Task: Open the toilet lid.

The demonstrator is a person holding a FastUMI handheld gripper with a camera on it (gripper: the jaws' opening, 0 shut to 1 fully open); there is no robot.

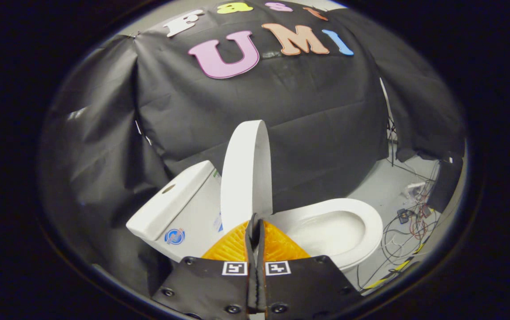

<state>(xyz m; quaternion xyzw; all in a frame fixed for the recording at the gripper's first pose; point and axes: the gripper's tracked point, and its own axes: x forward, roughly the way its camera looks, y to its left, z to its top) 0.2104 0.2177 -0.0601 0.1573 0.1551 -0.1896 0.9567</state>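
Against the black-draped booth wall (308, 111) the toilet lid (245, 173) stands raised just ahead of our gripper (255, 222) — fingers clenched on nothing — so we should ease it gently back toward the tank (179, 200).

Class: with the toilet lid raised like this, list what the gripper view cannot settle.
- Whether the fingers pinch the lid: its lower edge sits behind their tips.
- The bowl's near rim: hidden by the gripper.
- The tank stickers: too small.
- The floor cables: too tangled.
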